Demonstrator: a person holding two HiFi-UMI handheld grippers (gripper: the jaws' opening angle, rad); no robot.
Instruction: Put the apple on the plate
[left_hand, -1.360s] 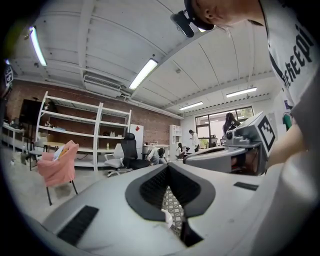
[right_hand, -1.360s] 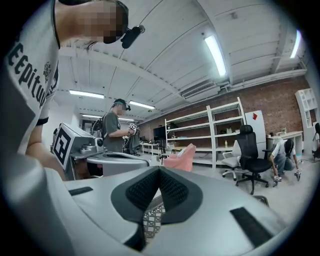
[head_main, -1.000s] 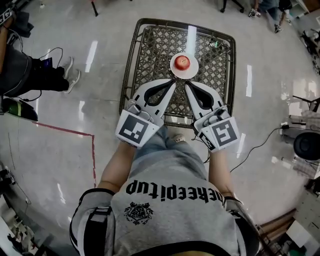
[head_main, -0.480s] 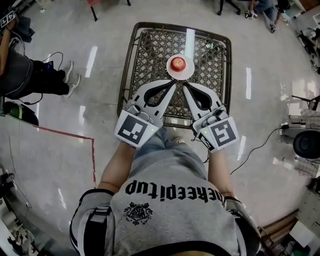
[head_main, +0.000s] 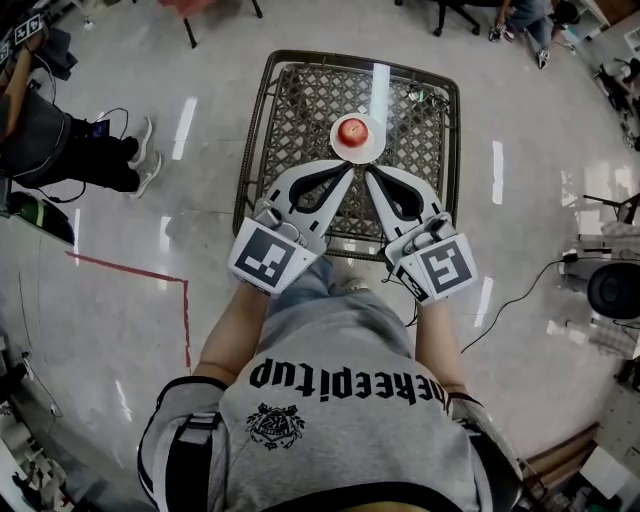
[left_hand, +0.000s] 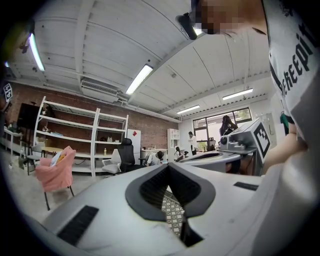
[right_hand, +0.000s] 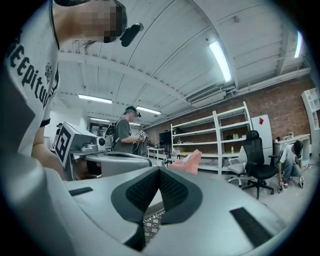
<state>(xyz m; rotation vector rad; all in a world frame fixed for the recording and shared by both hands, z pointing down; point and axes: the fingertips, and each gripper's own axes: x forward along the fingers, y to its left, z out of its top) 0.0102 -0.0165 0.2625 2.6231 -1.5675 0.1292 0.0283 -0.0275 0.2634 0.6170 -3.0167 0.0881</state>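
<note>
Your left gripper (head_main: 347, 170) is clenched on nothing. In the left gripper view its two dark pads (left_hand: 150, 187) meet at a point, and only a bit of lattice shows through the slot beneath them. Your right gripper (head_main: 370, 173) is the same in its own view: jaws pressed together and empty.

From the head view, both grippers slant inward over the near half of the table (head_main: 300, 105) (a dark frame with a woven lattice top). Their tips are close to each other and just beside the near edge of the plate (head_main: 373, 148). Whether they touch the plate can't be told from above.

The apple (head_main: 352, 129) is red and sits in the middle of the white plate, which stands around the centre of the table top. Neither gripper has hold of the apple — it rests there free, just beyond both tips.

Your marker cubes (head_main: 268, 258) are back near your forearms, over the table's near rim. To your left, a red tape line (head_main: 150, 266) runs across the shiny floor. The left gripper view also takes in white shelves (left_hand: 80, 135) against a brick wall, and a pink cloth (left_hand: 56, 170) draped over a chair.
</note>
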